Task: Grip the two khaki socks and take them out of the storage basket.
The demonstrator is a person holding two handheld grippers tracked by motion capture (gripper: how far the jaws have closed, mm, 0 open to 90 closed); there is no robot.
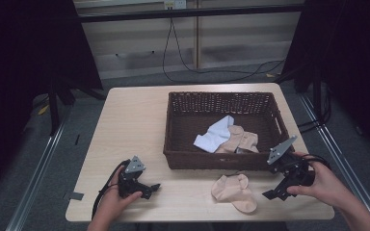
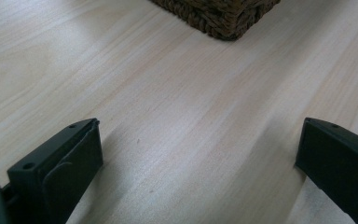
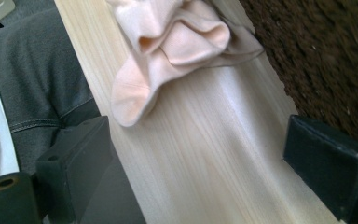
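1. Sock (image 1: 234, 192), peach, lies crumpled on wooden table (image 1: 135, 120) just in front of wicker basket (image 1: 183, 144).
2. Right gripper (image 1: 273, 193) sits just right of it, jaws spread wide, nothing between them.
3. Left gripper (image 1: 151, 188) rests low over bare table, well left of sock, jaws wide, empty.
4. Basket holds a white cloth (image 1: 214, 136) and what looks like another peach sock (image 1: 241, 139).

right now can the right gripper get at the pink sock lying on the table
Probably yes. The right gripper is open with nothing between its jaws, and bare table lies between it and the pink sock. The basket stands beside that path, not across it.
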